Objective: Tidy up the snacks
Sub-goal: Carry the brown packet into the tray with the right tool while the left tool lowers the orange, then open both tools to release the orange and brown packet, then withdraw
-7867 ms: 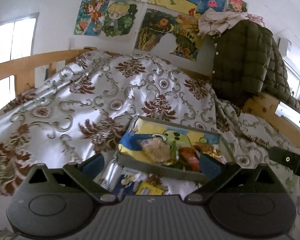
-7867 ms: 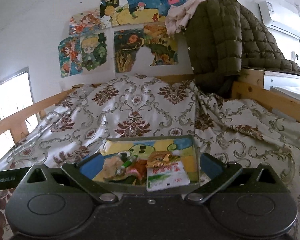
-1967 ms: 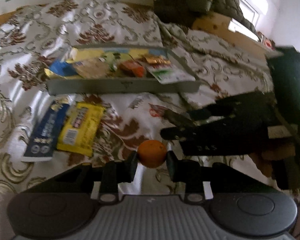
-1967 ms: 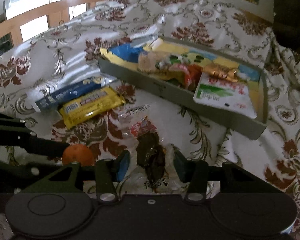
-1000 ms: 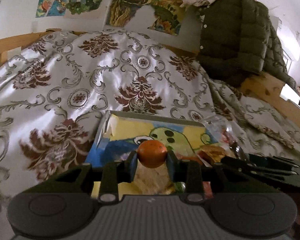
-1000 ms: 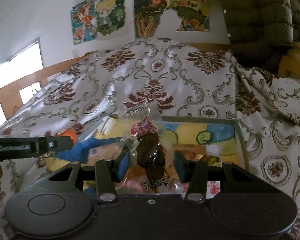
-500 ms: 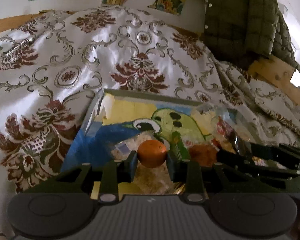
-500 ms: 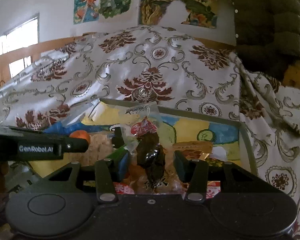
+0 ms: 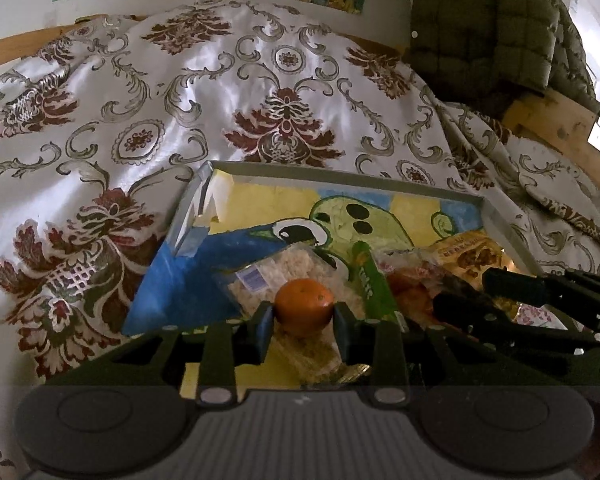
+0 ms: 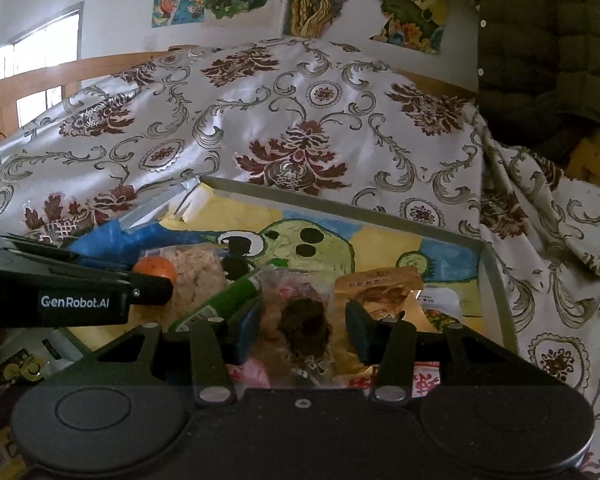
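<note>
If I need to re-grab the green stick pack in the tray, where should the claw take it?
Grip the green stick pack across its narrow width near the far, raised end, coming from above. It is long and slim, lying slantwise over the other snacks in the tray; its near end runs behind the right claw.

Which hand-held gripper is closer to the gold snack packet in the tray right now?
Right. The right hand-held gripper sits just beside the gold snack packet, while the left hand-held gripper, holding the orange, is further left across the tray.
</note>
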`<state>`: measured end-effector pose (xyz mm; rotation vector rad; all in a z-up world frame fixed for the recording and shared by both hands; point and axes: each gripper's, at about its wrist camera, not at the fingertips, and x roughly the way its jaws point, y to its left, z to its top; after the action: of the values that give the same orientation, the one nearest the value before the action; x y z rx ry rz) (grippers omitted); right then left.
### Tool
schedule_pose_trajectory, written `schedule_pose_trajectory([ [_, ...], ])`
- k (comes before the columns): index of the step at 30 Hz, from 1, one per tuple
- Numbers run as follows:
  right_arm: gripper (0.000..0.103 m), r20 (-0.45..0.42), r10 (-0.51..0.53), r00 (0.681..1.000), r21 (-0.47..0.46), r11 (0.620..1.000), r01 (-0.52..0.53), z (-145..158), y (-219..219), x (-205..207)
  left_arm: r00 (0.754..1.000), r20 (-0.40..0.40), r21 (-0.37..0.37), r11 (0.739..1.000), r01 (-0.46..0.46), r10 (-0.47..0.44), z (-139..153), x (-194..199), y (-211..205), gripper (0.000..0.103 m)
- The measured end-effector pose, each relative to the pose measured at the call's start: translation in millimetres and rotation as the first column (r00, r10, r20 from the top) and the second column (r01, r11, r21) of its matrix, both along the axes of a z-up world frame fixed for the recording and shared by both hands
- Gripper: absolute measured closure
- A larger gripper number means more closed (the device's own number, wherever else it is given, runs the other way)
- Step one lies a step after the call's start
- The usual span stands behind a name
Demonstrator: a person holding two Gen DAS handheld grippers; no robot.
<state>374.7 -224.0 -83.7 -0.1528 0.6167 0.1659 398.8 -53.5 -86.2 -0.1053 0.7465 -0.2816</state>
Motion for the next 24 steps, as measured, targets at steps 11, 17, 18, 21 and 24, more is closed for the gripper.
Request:
schedule_pose_trajectory([
  [11, 0.032, 0.065, -0.015, 0.998, 0.033, 0.999, 0.013, 24.5, -10.5, -16.5, 0.999, 0.018, -0.041, 0.999, -0.035, 0.036, 22.9, -22.4, 12.8, 0.038],
  [17, 0.016, 0.124, -0.069, 0.99, 0.092, 0.994, 0.057, 55.5, -23.3, -42.4, 0.991, 0.087, -0.064, 0.993, -0.1, 0.105, 54.6, -51.7, 27.5, 0.014],
  [18, 0.013, 0.131, -0.071, 0.989, 0.103, 0.993, 0.058, 60.5, -24.9, -47.5, 0.988, 0.1, -0.07, 0.991, -0.111, 0.118, 59.5, -57.0, 29.9, 0.011],
  [21, 0.006, 0.161, -0.07, 0.984, 0.111, 0.992, 0.052, 74.9, -29.3, -62.2, 0.979, 0.141, -0.081, 0.988, -0.134, 0.145, 74.2, -75.5, 36.5, 0.005],
  [24, 0.002, 0.191, -0.074, 0.979, 0.117, 0.992, 0.052, 88.2, -32.3, -78.2, 0.968, 0.186, -0.08, 0.984, -0.157, 0.17, 87.6, -96.8, 41.4, 0.001],
])
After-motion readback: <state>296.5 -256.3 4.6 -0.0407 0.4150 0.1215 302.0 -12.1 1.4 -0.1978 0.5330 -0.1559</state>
